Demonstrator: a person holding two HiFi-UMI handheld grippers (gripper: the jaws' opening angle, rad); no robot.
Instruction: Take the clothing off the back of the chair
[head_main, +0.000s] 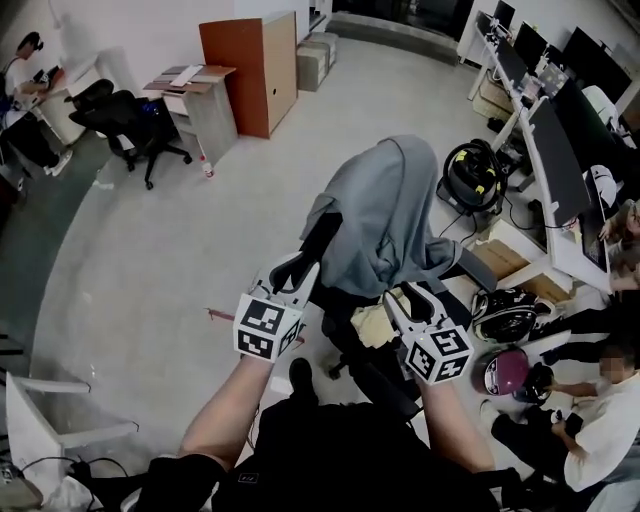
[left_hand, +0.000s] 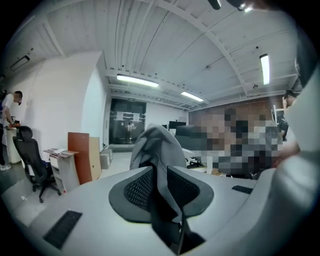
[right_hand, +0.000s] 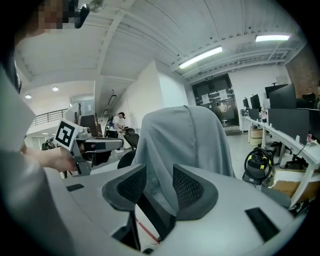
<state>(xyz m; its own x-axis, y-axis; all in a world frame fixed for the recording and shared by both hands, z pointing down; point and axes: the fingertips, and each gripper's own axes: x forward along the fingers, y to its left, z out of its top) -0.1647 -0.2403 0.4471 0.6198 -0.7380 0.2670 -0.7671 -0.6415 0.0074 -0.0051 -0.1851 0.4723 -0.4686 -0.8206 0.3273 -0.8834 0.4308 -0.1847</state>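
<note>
Pale grey flooring runs across an open office, with an orange-brown cabinet (head_main: 255, 70) by the far wall and a black-and-yellow vacuum cleaner (head_main: 473, 175) at the desks on the right. Out in the open floor stands a black office chair (head_main: 322, 238), and the grey sweatshirt (head_main: 385, 215) is draped over the top edge of its backrest.

The left gripper (head_main: 303, 268) is held close to the left edge of the backrest. Its jaws stand only a narrow slit apart. The left gripper view shows the sweatshirt through that slit, but the pads are not pressed on it, and I cannot tell whether they touch it.

The right gripper (head_main: 412, 298) is near the right edge of the backrest, just below a fold of cloth that spills over that side. Its jaws are about half open. The right gripper view frames the sweatshirt between them, with nothing clamped.

The sweatshirt hangs lengthwise down the backrest. Its long axis is upright, with its rounded top over the crown of the chair and its lower edge falling toward the seat. A seam runs down the middle of the side facing the grippers.
</note>
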